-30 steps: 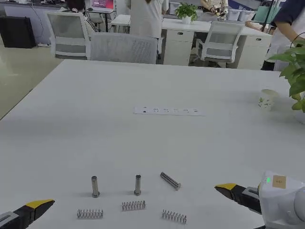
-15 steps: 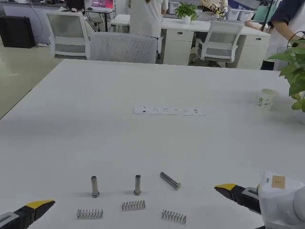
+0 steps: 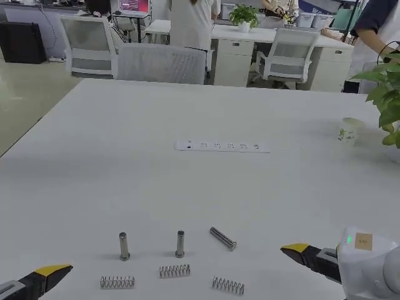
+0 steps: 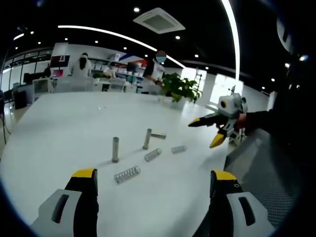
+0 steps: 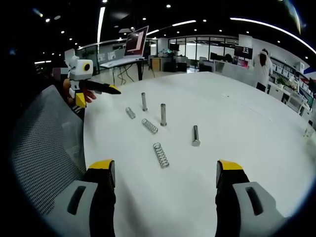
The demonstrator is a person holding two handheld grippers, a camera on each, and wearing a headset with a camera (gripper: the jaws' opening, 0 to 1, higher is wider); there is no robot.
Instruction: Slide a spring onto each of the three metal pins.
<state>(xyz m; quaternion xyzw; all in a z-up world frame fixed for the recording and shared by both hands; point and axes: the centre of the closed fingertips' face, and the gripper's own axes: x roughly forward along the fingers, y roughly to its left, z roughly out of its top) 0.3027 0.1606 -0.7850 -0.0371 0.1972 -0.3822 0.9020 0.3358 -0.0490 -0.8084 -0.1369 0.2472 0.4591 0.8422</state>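
- On the table [image 3: 206,187], three springs [image 3: 174,270] lie loose just beside three pins [image 3: 180,243], two upright, one toppled.
- Left tongs [image 4: 154,175] and right tongs [image 5: 165,168] hover released, flanking them.
- Nothing has shifted in the past second; threading is likely yet to start.
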